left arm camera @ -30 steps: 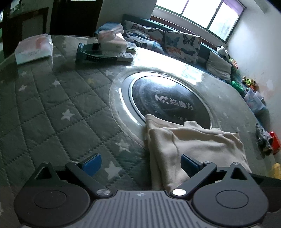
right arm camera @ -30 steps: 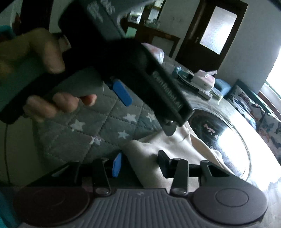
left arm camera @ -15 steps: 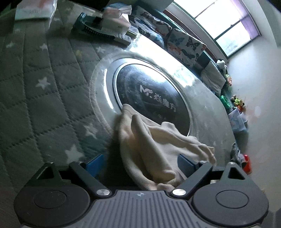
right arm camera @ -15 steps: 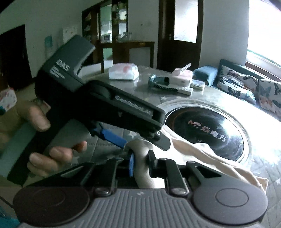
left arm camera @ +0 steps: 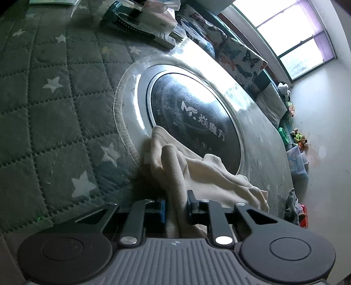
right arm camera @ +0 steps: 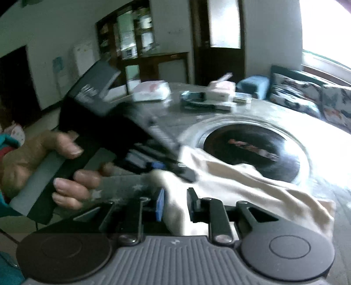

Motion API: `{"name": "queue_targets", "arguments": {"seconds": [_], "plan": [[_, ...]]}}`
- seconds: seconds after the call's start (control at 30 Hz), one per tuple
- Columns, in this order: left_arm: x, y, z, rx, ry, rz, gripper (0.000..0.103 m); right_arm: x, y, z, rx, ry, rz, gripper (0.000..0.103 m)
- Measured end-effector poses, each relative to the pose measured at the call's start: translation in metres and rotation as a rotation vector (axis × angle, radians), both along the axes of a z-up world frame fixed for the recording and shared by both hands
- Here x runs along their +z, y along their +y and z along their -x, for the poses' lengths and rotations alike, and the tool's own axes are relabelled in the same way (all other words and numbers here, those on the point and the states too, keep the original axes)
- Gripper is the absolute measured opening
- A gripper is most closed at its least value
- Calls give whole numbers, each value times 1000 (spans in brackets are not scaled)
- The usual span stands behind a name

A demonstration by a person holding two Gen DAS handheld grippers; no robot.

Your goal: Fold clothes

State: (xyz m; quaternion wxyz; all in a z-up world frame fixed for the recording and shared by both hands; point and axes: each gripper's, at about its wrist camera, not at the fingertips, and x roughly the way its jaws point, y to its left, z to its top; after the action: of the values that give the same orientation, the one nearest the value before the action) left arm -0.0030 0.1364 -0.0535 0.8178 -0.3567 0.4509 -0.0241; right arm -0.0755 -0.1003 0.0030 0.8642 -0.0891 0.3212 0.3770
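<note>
A cream garment (left arm camera: 210, 173) lies bunched on the table, partly over the dark round plate (left arm camera: 197, 109). My left gripper (left arm camera: 176, 201) has a raised fold of it between its pads, and its jaws are closing on that fold. In the right wrist view, the same garment (right arm camera: 252, 182) drapes from my right gripper (right arm camera: 175, 201). Cloth fills the gap between the right gripper's pads while its jaws are opening slightly. A person's hand (right arm camera: 43, 157) holds the left gripper (right arm camera: 182, 168), blurred, just left of the right one on the same edge of cloth.
A green quilted cover with white stars (left arm camera: 54, 109) spreads over the left of the table. A tissue box and a dark green brush (left arm camera: 131, 19) sit at the far edge. A sofa with butterfly cushions (left arm camera: 239, 59) stands beyond, and toys lie on the floor (left arm camera: 298, 138).
The left jaws went from wide open to closed around a fold of the garment, and the gripper rolled. The right gripper rolled and rose with its cloth, pulling the garment up off the table.
</note>
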Motion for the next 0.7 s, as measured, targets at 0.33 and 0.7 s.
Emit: {"name": "queue_targets", "arguments": {"seconds": [0.33, 0.7], "plan": [[2, -6, -1, -22, -14, -49, 19, -17, -103, -59, -439, 1, 66, 38], [9, -17, -6, -79, -39, -148, 19, -48, -127, -88, -526, 100, -31, 30]]}}
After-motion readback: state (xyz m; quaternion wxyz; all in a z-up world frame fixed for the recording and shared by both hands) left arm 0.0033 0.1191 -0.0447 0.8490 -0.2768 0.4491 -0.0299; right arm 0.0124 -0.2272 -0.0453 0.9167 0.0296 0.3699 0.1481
